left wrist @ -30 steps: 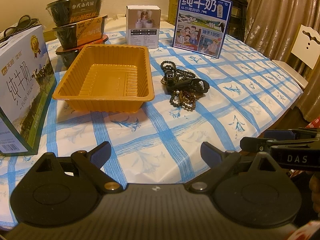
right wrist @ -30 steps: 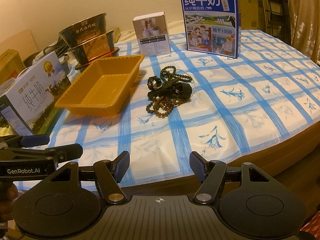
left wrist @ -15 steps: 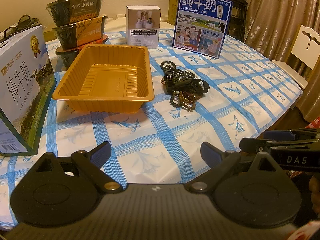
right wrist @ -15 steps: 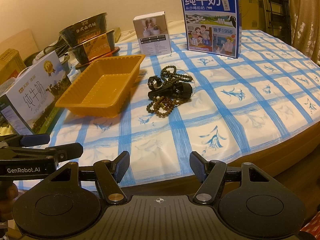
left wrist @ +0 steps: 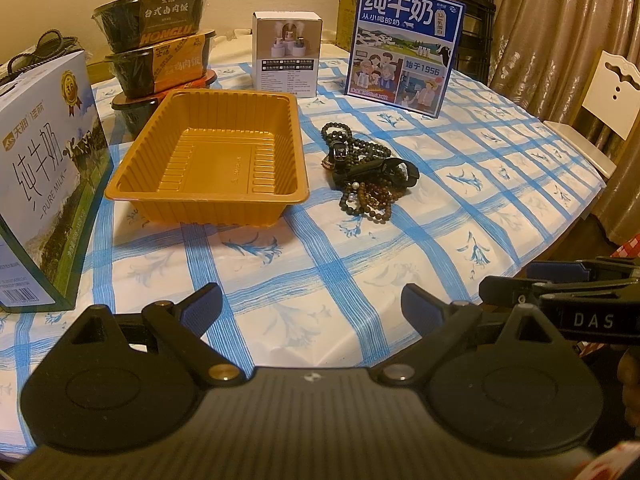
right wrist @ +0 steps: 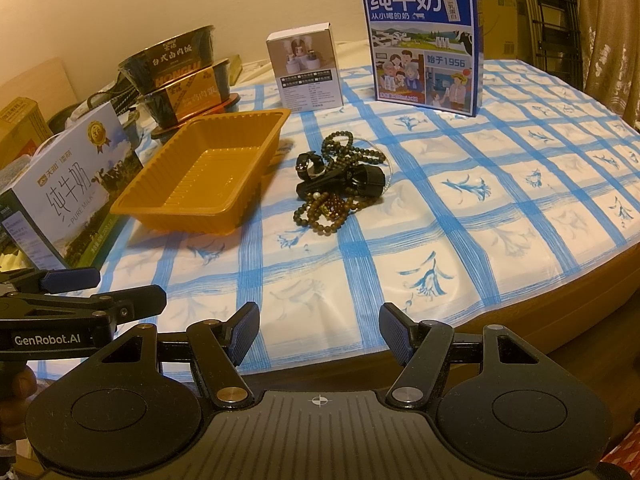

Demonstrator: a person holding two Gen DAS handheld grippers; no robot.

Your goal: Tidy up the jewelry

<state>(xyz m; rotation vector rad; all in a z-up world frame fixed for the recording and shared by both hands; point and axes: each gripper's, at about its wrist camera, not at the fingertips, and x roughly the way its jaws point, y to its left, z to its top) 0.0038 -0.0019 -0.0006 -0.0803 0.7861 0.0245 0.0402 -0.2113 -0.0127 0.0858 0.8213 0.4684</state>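
Beads (left wrist: 366, 176) lie heaped at frame centre on the surface (left wrist: 320, 264), just right of the tray (left wrist: 208, 160). Your left tool (left wrist: 311, 305) and right tool (right wrist: 318, 334) both gape wide, holding nothing.

A table (left wrist: 360, 264) covered by a white cloth with blue checks. An empty orange tray (left wrist: 216, 156) sits on it. Just right of the tray lies a tangle of bead bracelets (left wrist: 368, 176). Behind the tray stand stacked food bowls (left wrist: 160, 48), a small white box (left wrist: 287, 54) and a blue milk carton (left wrist: 404, 46). Left of the tray stands another milk box (left wrist: 44, 176)
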